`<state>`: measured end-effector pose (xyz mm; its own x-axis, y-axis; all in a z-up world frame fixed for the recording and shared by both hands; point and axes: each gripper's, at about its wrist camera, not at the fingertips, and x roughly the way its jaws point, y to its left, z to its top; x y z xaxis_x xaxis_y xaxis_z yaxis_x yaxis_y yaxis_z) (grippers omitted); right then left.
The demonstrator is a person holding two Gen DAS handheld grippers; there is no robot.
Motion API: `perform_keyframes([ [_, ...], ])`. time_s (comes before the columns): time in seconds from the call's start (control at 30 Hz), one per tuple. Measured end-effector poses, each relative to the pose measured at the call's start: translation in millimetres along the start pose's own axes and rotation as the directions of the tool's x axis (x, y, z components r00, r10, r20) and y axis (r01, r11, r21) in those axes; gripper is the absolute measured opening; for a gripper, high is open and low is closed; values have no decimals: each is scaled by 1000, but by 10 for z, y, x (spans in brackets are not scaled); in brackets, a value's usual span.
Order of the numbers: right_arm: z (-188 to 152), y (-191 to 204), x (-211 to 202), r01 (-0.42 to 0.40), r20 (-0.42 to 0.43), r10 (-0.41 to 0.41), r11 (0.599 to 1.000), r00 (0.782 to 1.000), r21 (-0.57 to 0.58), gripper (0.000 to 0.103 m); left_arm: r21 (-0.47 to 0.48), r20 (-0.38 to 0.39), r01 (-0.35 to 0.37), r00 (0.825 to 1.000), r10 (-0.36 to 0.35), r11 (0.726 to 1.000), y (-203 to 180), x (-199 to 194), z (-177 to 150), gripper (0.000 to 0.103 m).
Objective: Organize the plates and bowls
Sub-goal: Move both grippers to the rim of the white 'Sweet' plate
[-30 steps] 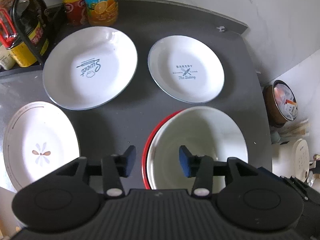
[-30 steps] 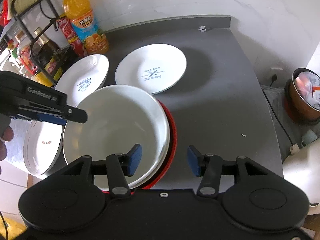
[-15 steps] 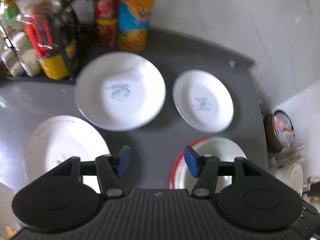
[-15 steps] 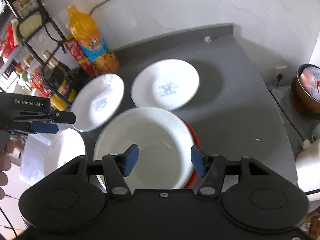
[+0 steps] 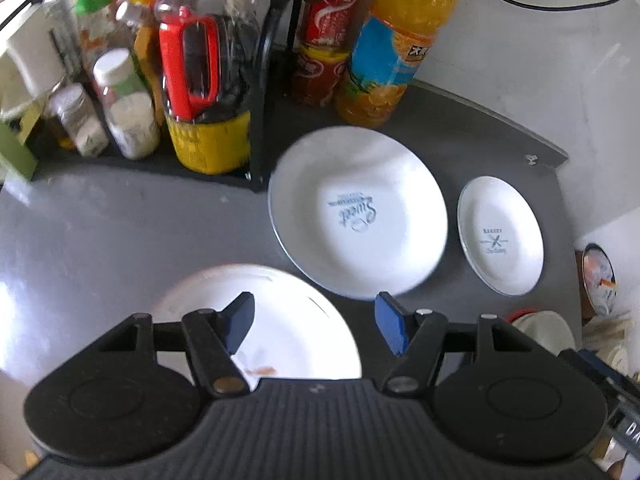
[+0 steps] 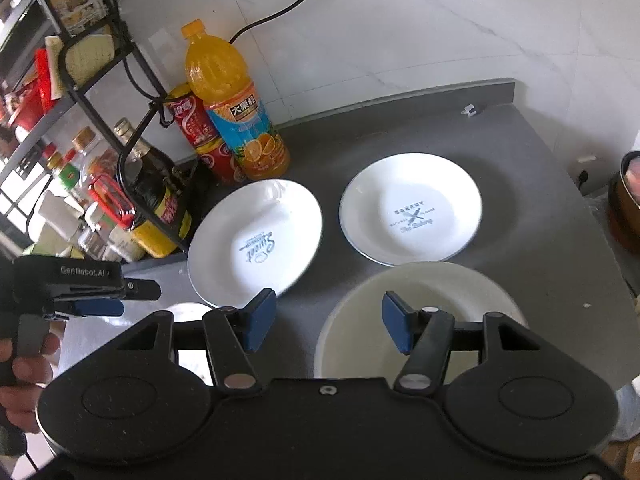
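The left gripper (image 5: 315, 328) hides part of a glare-washed plate (image 5: 288, 320). The right gripper (image 6: 324, 322) covers the cream bowl's (image 6: 420, 292) near rim. Two printed white plates, "Sweet" (image 6: 256, 240) and "Bakery" (image 6: 412, 208), lie side by side on the grey counter (image 6: 520, 184). Both grippers' jaws, just widened, stand apart and empty.

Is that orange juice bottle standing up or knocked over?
Standing up. The juice bottle sits on its base on the grey counter against the wall, cap at the top, beside a red can.
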<state>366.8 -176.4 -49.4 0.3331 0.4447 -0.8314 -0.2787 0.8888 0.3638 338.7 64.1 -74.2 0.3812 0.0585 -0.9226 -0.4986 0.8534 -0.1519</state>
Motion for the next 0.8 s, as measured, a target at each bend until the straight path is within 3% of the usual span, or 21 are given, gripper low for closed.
perform_keyframes([
  [0.27,-46,375,240,41,19,-43,997,999,69,59,91,-7,26,1000,-25,996,178,181,265,65],
  [0.6,-43,525,693,79,12,-82,981,997,178,58,156,-43,41,998,-35,987,295,623,434,65],
  [0.8,-27,522,931,116,-17,-115,969,993,218,54,155,-47,105,994,-99,982,329,865,481,62],
])
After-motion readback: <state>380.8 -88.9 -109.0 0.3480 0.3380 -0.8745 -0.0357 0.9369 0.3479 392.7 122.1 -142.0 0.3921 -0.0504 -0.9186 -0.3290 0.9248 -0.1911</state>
